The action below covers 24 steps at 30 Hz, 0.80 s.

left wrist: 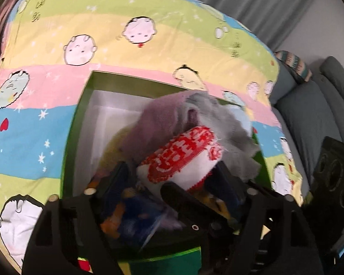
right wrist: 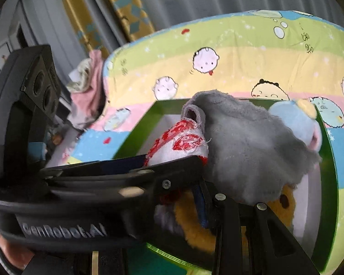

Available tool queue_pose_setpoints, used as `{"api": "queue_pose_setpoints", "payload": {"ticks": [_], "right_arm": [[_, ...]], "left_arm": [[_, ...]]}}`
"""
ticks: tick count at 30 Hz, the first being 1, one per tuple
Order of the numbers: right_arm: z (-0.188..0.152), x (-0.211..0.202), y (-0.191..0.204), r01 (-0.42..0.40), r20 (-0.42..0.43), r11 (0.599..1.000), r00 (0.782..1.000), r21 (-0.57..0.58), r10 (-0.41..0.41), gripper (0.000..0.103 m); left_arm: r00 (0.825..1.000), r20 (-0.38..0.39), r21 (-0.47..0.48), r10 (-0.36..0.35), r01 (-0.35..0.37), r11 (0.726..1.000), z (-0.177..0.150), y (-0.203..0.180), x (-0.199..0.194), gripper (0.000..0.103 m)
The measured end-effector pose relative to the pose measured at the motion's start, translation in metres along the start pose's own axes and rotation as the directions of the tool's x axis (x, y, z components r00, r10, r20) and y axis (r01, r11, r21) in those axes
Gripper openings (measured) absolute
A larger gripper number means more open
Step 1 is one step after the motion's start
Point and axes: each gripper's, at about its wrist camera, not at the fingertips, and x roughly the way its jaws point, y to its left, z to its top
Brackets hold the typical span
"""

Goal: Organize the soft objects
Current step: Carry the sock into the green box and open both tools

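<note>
Red-white cloth [left wrist: 183,158] between left gripper [left wrist: 172,174] jaws.

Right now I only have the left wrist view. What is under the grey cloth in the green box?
Observer: In the right wrist view, a yellow plush with a dark eye lies under the grey cloth, inside the green box.
Operator: Anything at the box's far side?
Observer: A light blue plush with a yellow patch sits against the far wall, touching the cloth.
Operator: And outside the box?
Observer: Pink clothes are heaped past the edge of the cartoon bedsheet, on that view's left.
</note>
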Motion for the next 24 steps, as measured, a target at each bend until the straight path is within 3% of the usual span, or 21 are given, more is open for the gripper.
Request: {"api": "queue_pose_setpoints", "payload": {"ticks": [3, 5, 8, 10, 15, 21, 24], "right_arm": [[0.003, 0.004, 0.003, 0.029, -0.009, 0.999, 1.000, -0.016, -0.029, 0.041], [0.003, -0.001, 0.004, 0.042, -0.009, 0.999, 0.999, -0.016, -0.042, 0.051], [0.000, -0.015, 0.000, 0.045, 0.005, 0.999, 0.999, 0.006, -0.046, 0.056], [-0.005, -0.031, -0.004, 0.039, 0.024, 0.999, 0.999, 0.021, -0.039, 0.056], [-0.019, -0.062, -0.010, 0.067, 0.060, 0.997, 0.996, 0.036, -0.069, 0.059], [-0.037, -0.097, 0.001, 0.174, 0.097, 0.985, 0.980, 0.001, -0.173, 0.060], [-0.047, -0.109, 0.012, 0.220, 0.112, 0.975, 0.970, -0.031, -0.216, 0.069]], "left_arm": [[1.000, 0.000, -0.025, 0.017, -0.017, 1.000, 0.001, 0.007, -0.001, 0.089], [1.000, 0.004, -0.032, 0.027, -0.027, 0.999, 0.001, 0.012, -0.007, 0.089], [0.998, 0.029, -0.020, 0.052, -0.051, 0.998, -0.002, 0.015, -0.023, 0.093], [0.997, 0.057, -0.006, 0.051, -0.050, 0.999, -0.007, 0.015, -0.038, 0.102], [0.991, 0.114, 0.029, 0.064, -0.068, 0.997, -0.019, 0.015, -0.068, 0.102], [0.978, 0.171, 0.053, 0.119, -0.129, 0.990, -0.044, 0.012, -0.098, 0.102], [0.971, 0.197, 0.062, 0.139, -0.154, 0.986, -0.059, 0.010, -0.110, 0.102]]}}
